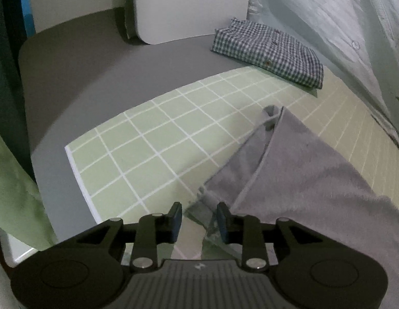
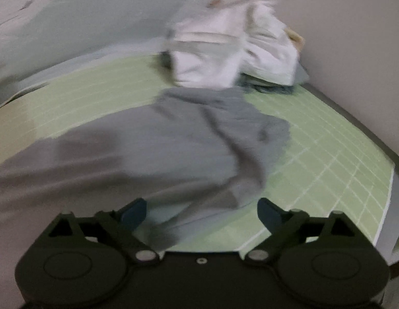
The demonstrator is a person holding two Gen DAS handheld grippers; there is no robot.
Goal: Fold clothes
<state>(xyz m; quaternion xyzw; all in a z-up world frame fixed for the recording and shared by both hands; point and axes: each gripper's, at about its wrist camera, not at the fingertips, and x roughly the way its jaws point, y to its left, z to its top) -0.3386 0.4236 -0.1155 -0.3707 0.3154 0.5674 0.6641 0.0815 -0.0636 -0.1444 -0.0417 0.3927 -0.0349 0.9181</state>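
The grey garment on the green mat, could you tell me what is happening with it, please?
A person with tongs in each hand is folding the grey garment on the green mat. The left tongs sit at its corner, jaws apart with cloth between them. The right tongs are wide open over it, holding nothing. A folded checked shirt lies at the far edge, and a white pile waits beyond.

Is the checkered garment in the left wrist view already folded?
Yes, the checkered garment lies as a compact folded stack at the far edge of the green grid mat.
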